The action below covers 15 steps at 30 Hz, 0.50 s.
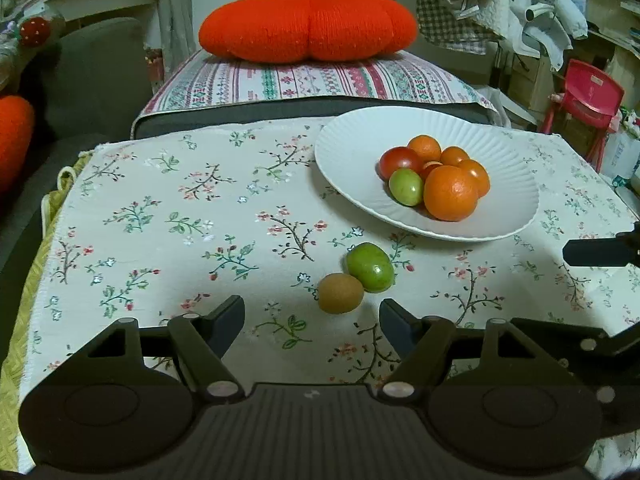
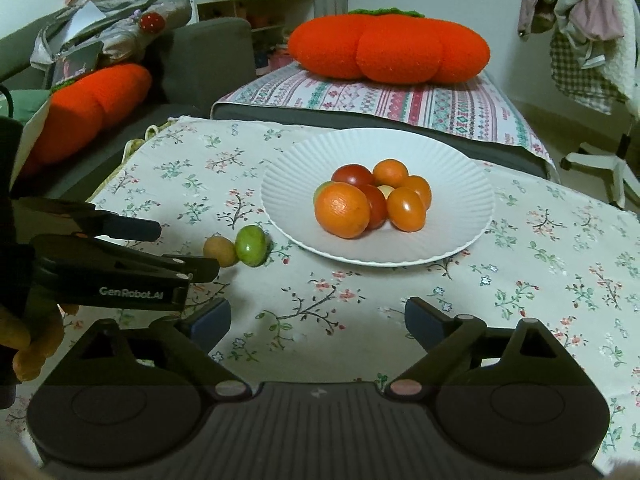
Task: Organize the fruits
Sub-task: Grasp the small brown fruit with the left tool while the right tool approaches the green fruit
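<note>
A white ribbed plate on the floral tablecloth holds several fruits: a big orange, small oranges, red tomatoes and a green fruit. A green fruit and a brown kiwi lie touching on the cloth in front of the plate. My left gripper is open and empty, just short of the kiwi; it also shows in the right wrist view. My right gripper is open and empty, short of the plate.
The floral tablecloth covers the table. Behind it lies a striped cushion with a big orange pumpkin pillow. A grey sofa is at left, a red chair at right.
</note>
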Motion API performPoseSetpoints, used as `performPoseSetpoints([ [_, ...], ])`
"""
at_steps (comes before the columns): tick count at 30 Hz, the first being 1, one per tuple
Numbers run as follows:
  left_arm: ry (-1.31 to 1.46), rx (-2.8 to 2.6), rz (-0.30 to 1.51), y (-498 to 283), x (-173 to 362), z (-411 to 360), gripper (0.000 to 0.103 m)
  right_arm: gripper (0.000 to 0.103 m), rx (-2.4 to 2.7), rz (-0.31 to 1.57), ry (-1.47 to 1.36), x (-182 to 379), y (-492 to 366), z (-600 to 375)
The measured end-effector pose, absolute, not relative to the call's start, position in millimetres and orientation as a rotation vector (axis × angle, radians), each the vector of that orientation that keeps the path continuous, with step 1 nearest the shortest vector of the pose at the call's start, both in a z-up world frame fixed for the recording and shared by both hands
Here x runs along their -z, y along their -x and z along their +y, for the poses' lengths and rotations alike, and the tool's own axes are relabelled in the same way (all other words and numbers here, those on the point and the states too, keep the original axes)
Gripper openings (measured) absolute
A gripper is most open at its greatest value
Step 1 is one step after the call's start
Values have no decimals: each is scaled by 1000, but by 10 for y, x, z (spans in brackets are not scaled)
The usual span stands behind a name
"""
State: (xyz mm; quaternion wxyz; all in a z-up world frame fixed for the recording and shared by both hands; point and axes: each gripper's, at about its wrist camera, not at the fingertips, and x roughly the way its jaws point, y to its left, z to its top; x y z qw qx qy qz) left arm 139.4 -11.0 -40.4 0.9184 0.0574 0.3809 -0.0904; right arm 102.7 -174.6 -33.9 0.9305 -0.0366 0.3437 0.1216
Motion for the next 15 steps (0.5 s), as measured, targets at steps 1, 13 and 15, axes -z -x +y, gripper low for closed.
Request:
performPoseSetpoints([
  [1, -121, 189, 784, -1410, 420, -120, 62, 93, -245, 707, 75, 343, -1031, -1750],
  [13, -188, 269, 732, -1520, 559, -243, 43, 93, -226, 717, 66, 357, -1049, -1789],
  [15, -201, 276, 726, -1518, 568, -259, 31, 93, -225, 718, 65, 357, -1049, -1787],
])
